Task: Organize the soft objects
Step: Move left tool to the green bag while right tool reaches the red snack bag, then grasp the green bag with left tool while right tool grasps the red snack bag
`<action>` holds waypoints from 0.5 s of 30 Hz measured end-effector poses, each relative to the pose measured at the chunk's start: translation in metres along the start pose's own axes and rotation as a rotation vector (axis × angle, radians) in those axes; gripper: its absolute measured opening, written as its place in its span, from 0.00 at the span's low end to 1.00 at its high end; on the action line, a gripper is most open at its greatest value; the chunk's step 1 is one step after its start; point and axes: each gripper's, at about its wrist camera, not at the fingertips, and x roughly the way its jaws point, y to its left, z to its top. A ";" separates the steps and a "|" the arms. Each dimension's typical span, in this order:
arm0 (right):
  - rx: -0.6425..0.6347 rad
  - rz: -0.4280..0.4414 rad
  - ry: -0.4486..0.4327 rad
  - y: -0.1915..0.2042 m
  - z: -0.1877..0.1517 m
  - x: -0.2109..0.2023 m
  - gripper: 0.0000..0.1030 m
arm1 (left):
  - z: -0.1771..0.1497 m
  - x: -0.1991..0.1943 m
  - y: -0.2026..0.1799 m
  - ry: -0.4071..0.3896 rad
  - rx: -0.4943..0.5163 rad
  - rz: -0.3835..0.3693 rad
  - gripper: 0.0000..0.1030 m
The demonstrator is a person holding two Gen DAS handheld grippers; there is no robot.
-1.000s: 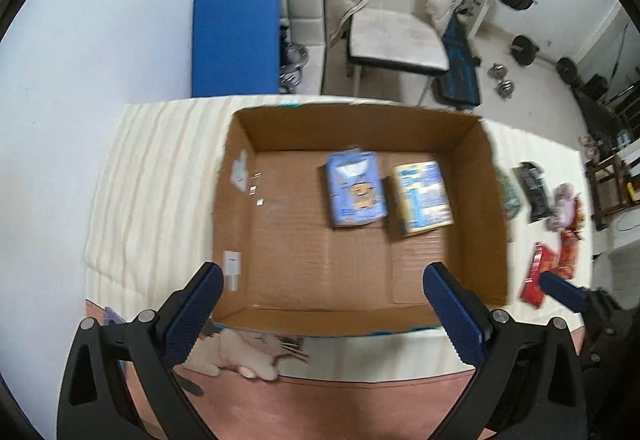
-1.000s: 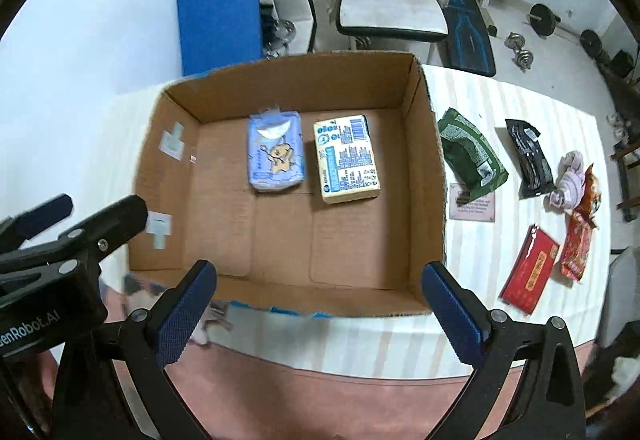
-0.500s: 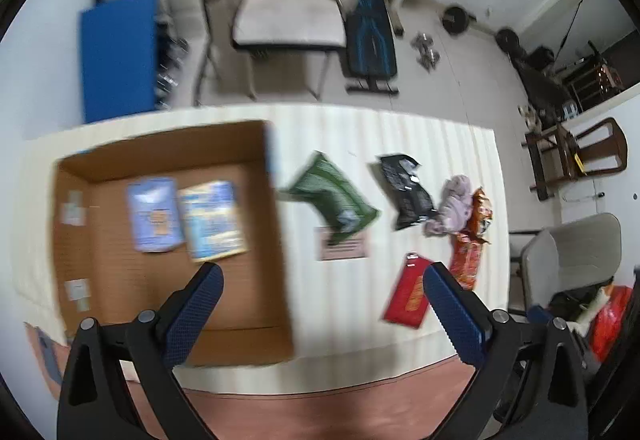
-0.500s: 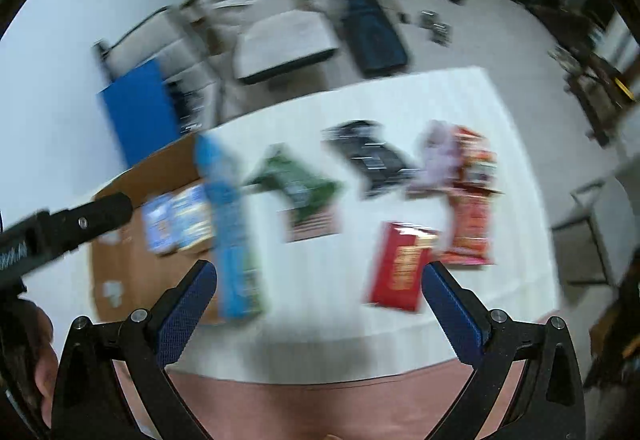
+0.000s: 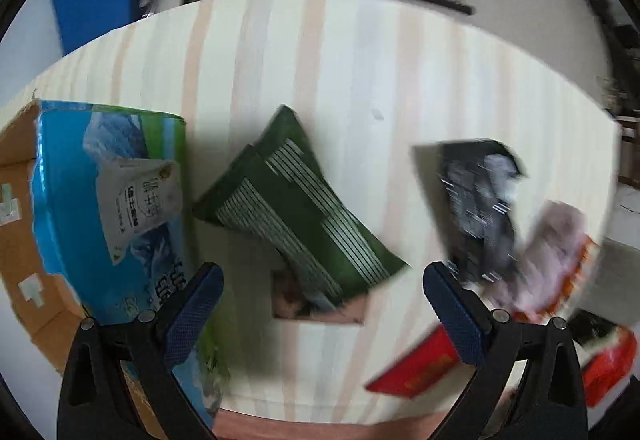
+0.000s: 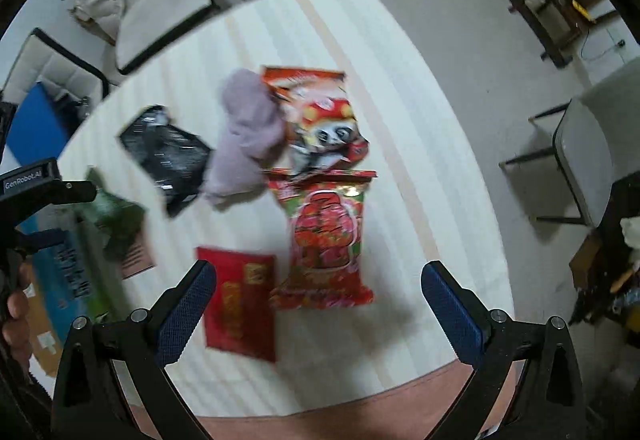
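Looking through the left wrist camera, I see my left gripper (image 5: 322, 298) spread wide with nothing between its blue pads. It hangs above the striped tablecloth (image 5: 360, 52). A green packet (image 5: 296, 200) lies in the centre, its lower end resting on a small pink card (image 5: 320, 310). At 9 o'clock stands the printed blue outer wall of the cardboard box (image 5: 108, 200). At 3 o'clock I see a black packet (image 5: 478, 200), then a lilac cloth (image 5: 552, 252), both blurred. A flat red packet (image 5: 416, 370) lies at 5 o'clock.

Through the right wrist camera, my right gripper (image 6: 318, 310) is also fully open and holds nothing. Just below the centre lies a red snack bag (image 6: 326, 240), and a panda-printed bag (image 6: 320, 112) touches its top end. The lilac cloth (image 6: 246, 136) overlaps the panda bag's left edge, beside the black packet (image 6: 168, 152). The flat red packet (image 6: 240, 300) sits at 7 o'clock. At 9 o'clock the left tool partly hides the green packet (image 6: 120, 218).
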 end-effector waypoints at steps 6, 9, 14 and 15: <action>0.038 0.013 0.080 -0.009 0.018 0.050 1.00 | 0.013 0.028 -0.016 0.056 0.005 0.024 0.98; 0.045 0.019 0.105 -0.011 0.019 0.063 0.99 | 0.014 0.041 -0.015 0.075 0.002 0.030 0.88; 0.048 0.012 0.144 -0.014 0.014 0.080 0.85 | 0.001 0.040 -0.015 0.011 0.032 0.014 0.63; 0.048 0.008 0.154 -0.015 0.015 0.084 0.81 | -0.004 0.038 -0.019 -0.006 0.053 0.024 0.49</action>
